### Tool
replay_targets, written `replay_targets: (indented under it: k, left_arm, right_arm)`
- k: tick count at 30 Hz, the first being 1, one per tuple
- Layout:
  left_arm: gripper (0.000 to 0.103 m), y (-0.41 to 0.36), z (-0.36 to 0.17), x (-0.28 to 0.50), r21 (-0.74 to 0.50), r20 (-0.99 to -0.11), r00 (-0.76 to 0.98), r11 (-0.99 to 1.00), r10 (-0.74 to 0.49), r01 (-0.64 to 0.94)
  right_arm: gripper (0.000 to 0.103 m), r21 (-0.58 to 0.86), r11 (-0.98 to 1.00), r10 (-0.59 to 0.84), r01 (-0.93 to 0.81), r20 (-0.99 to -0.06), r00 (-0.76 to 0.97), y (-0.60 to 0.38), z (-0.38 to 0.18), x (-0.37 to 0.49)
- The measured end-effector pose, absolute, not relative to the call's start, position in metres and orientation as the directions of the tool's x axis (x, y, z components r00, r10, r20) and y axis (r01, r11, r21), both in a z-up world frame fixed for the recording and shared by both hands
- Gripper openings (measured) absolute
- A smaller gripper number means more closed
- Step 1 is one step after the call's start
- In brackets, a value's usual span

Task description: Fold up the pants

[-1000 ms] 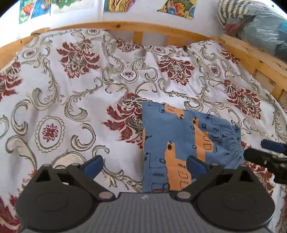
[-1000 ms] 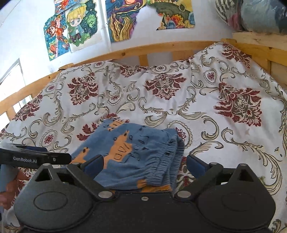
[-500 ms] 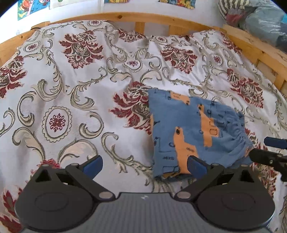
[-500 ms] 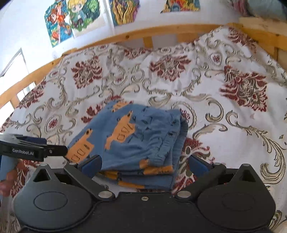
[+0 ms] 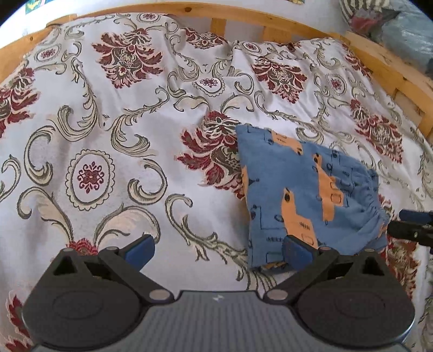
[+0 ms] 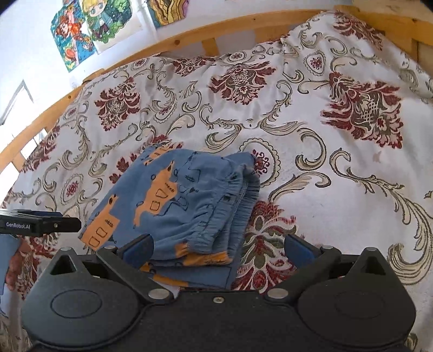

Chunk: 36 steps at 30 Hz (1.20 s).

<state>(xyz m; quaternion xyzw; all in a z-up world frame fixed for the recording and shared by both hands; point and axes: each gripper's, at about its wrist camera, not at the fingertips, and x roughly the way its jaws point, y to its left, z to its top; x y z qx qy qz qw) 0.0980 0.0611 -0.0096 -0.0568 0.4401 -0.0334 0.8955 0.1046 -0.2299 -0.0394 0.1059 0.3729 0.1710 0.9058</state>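
Note:
The blue pants (image 5: 305, 195) with orange animal prints lie folded in a compact stack on the bed; they also show in the right wrist view (image 6: 184, 205), elastic waistband at the right edge. My left gripper (image 5: 216, 250) is open and empty, above the bedspread just left of the pants, its right fingertip over the stack's near corner. My right gripper (image 6: 216, 249) is open and empty, hovering over the near edge of the stack. Each gripper shows in the other's view: the right one (image 5: 411, 230) and the left one (image 6: 40, 224).
A floral bedspread (image 5: 121, 135) covers the bed. A wooden bed rail (image 5: 379, 62) runs along the back and right. Bundled bedding (image 5: 400, 24) sits at the far right corner. Cartoon posters (image 6: 89, 29) hang on the wall.
Both grippers have drawn back and upward from the pants, so the folded stack sits farther out in both views. The pants have not moved.

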Motion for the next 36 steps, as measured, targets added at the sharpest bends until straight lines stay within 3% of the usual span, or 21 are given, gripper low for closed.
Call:
replay_targets:
  k: [5,12,23,36]
  left_arm:
    - [0.103,0.069,-0.004,0.117,-0.223,-0.767,0.613,0.975,-0.186,0.017]
    - [0.103,0.063,-0.008,0.157,-0.306,-0.737,0.582,0.937,-0.344,0.165]
    - [0.103,0.043,-0.025,0.198,-0.229,-0.742,0.585,0.944,-0.327,0.237]
    - [0.102,0.055,-0.041,0.205,-0.269,-0.752,0.537,0.922,-0.382,0.278]
  right_arm:
    - [0.102,0.361,0.898,0.433,-0.252,-0.62,0.654,-0.243,-0.038,0.121]
    - [0.102,0.415,0.852,0.519,-0.319,-0.589,0.619,-0.257,-0.041,0.16]
    - [0.102,0.567,0.739,0.667,-0.363,-0.542,0.511,-0.272,-0.061,0.216]
    - [0.101,0.655,0.661,0.74,-0.366,-0.488,0.463,-0.279,-0.069,0.23]
